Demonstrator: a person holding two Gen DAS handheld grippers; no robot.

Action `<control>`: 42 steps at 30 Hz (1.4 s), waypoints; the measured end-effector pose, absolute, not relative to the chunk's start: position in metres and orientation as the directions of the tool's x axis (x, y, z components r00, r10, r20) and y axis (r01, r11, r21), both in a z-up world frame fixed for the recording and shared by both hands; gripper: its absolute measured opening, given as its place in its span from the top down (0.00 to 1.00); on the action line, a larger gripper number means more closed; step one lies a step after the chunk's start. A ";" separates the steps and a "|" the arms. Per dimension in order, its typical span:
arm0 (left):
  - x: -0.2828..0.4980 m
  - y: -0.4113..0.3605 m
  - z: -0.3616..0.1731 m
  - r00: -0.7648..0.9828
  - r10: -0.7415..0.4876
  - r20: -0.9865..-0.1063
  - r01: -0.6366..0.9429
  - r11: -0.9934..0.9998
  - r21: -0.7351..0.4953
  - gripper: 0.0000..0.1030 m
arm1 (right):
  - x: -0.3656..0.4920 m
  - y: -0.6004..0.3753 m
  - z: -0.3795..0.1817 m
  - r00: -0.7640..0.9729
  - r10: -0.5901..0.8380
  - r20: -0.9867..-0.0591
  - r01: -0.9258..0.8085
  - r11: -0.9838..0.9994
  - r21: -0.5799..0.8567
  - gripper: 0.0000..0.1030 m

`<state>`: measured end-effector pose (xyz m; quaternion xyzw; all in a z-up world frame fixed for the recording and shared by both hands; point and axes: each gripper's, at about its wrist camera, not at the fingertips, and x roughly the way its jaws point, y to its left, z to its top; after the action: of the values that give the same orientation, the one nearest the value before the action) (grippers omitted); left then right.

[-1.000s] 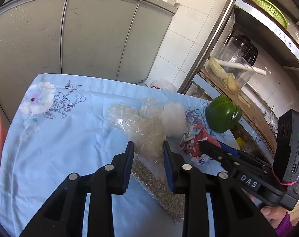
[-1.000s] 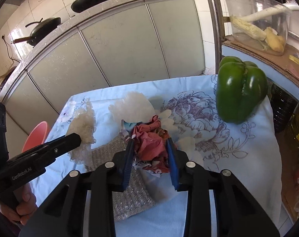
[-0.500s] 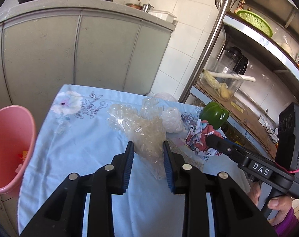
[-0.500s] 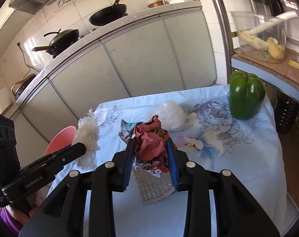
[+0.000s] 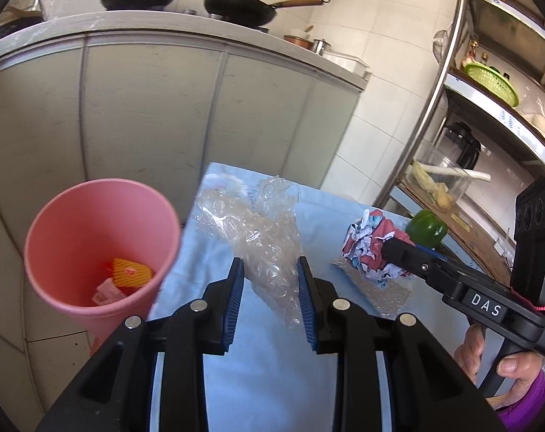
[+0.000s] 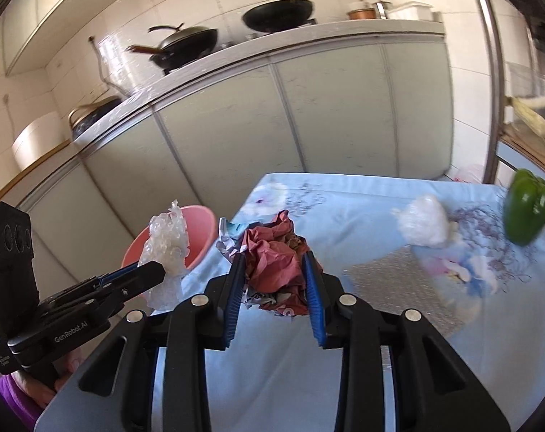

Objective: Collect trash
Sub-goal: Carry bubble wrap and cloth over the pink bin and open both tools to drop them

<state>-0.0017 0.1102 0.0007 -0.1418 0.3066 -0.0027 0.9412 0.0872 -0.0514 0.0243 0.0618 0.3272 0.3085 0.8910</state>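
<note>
Left gripper [image 5: 268, 280] is angling downward, jaws clamping a crumpled clear plastic wrap [image 5: 261, 237] off the blue floral tablecloth [image 5: 272, 360], just beside the rim of the pink bin [image 5: 92, 244], which is already holding some orange and pale scraps. Right gripper [image 6: 274, 284] is pointing down at a similar tilt, jaws squeezing a wad of red-and-white crumpled paper [image 6: 276, 262] over the cloth near the table's bin-side edge. A mesh mat [image 6: 398, 288], a white plastic ball [image 6: 423, 225] and a green pepper [image 6: 528, 210] are sitting on the cloth to its right.
</note>
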 end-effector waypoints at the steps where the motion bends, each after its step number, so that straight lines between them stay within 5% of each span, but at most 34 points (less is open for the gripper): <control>1: -0.007 0.117 0.001 0.814 -0.075 -0.576 -0.097 0.960 -0.263 0.72 | 0.086 -0.043 0.026 0.589 0.599 -0.542 -0.526 0.793 0.306 0.68; 23: -0.034 0.230 -0.033 0.768 0.153 -0.622 -0.373 0.896 -0.242 0.72 | 0.108 0.121 0.020 0.377 0.719 -0.583 -0.707 0.631 0.320 0.68; 42: -0.005 0.251 -0.053 0.724 0.192 -0.662 -0.425 0.881 -0.209 0.67 | 0.130 0.162 -0.015 0.316 0.708 -0.631 -0.713 0.616 0.334 0.62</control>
<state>-0.0054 0.2514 -0.0527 -0.1759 0.3304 0.1692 0.9117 0.1296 0.1624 -0.0149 -0.0035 0.3872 0.4380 0.8113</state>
